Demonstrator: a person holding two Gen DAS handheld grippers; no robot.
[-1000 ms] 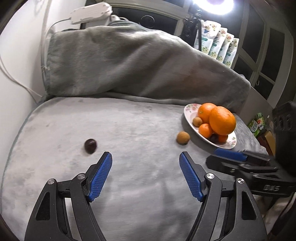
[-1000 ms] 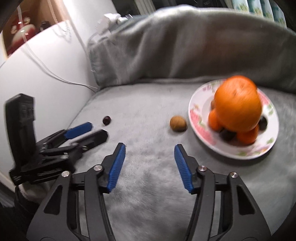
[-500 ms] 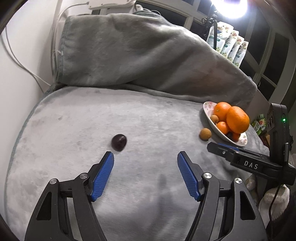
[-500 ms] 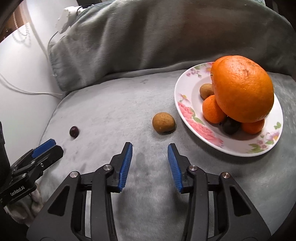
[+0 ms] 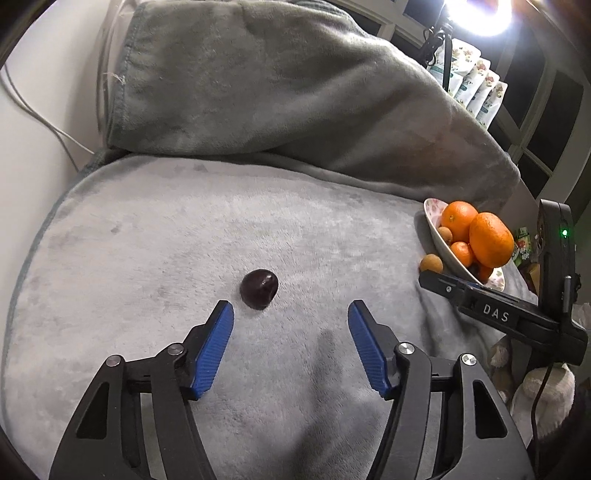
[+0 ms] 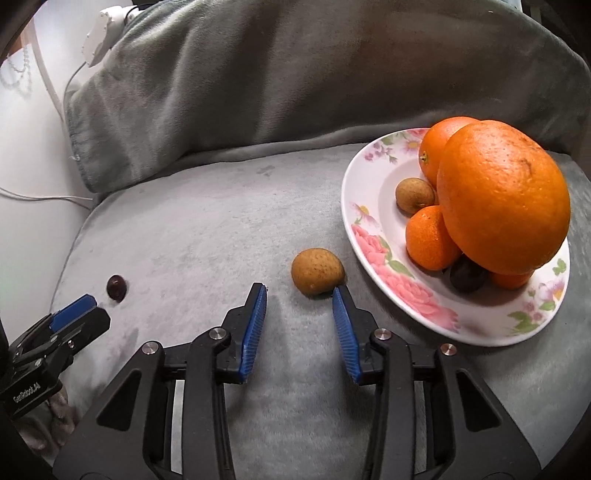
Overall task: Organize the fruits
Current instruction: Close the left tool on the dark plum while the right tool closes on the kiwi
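Note:
A dark plum [image 5: 259, 288] lies on the grey blanket just ahead of my open, empty left gripper [image 5: 291, 308], slightly left of its middle. It also shows small in the right wrist view [image 6: 116, 286]. A brown longan [image 6: 317, 271] lies on the blanket just ahead of my open, empty right gripper [image 6: 300, 291], near its right finger. It also shows in the left wrist view [image 5: 431, 263]. A floral plate [image 6: 373, 236] to the right holds oranges [image 6: 502, 195], a longan [image 6: 414, 195] and a dark plum [image 6: 467, 277].
A bunched grey blanket [image 5: 295, 92] rises behind the flat surface. A white wall with cables [image 5: 33, 110] is on the left. Windows, packets [image 5: 476, 88] and a bright lamp [image 5: 480, 14] are at the back right. The blanket's edge drops off on the right.
My left gripper has moved closer to the dark plum, now near its fingertips. My right gripper has moved closer to the loose longan and its jaws have narrowed somewhat.

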